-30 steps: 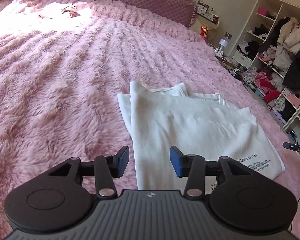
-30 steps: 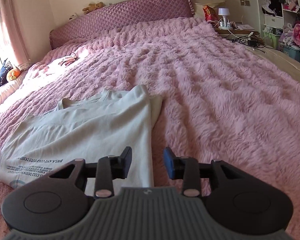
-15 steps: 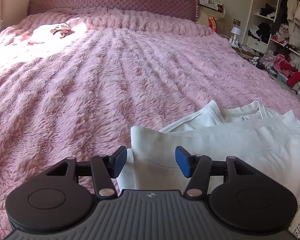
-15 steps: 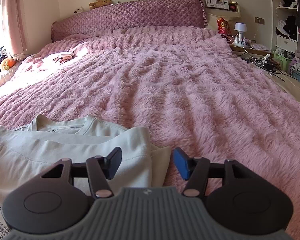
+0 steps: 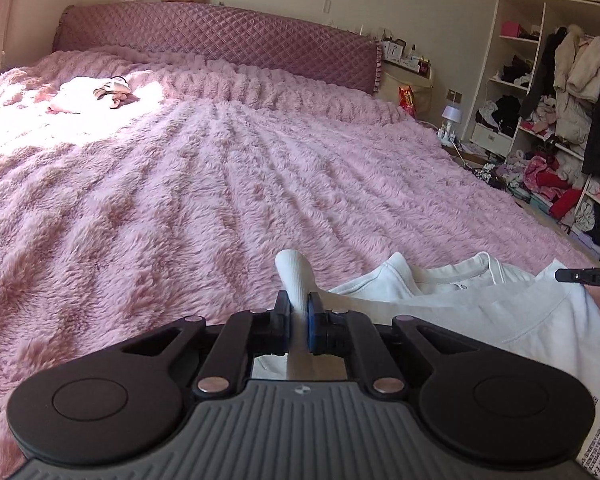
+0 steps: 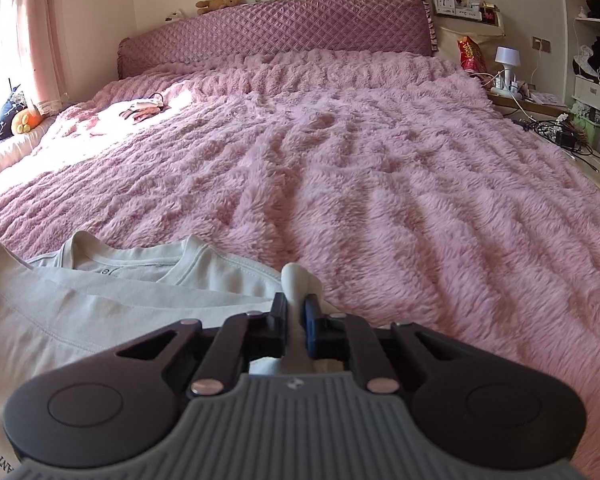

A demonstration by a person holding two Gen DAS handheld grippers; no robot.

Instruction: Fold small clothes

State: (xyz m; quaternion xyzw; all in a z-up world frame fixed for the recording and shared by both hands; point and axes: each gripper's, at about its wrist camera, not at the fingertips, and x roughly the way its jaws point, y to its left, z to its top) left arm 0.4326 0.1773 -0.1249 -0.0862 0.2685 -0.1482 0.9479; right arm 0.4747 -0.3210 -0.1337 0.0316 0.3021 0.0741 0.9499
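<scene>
Both grippers are pinching the white T-shirt [image 5: 480,312]: the left gripper [image 5: 298,322] clamps a bunched fold at lower centre of its view, and the right gripper [image 6: 296,318] clamps another fold at lower centre of its own. The shirt lies on the pink fluffy blanket [image 5: 220,200], filling the lower right of the left view and the lower left of the right view [image 6: 80,312].

White shirt [image 5: 500,320] print edge-cropped

Black gripper [image 5: 299,318], blue pad, grey ribbed base
</scene>
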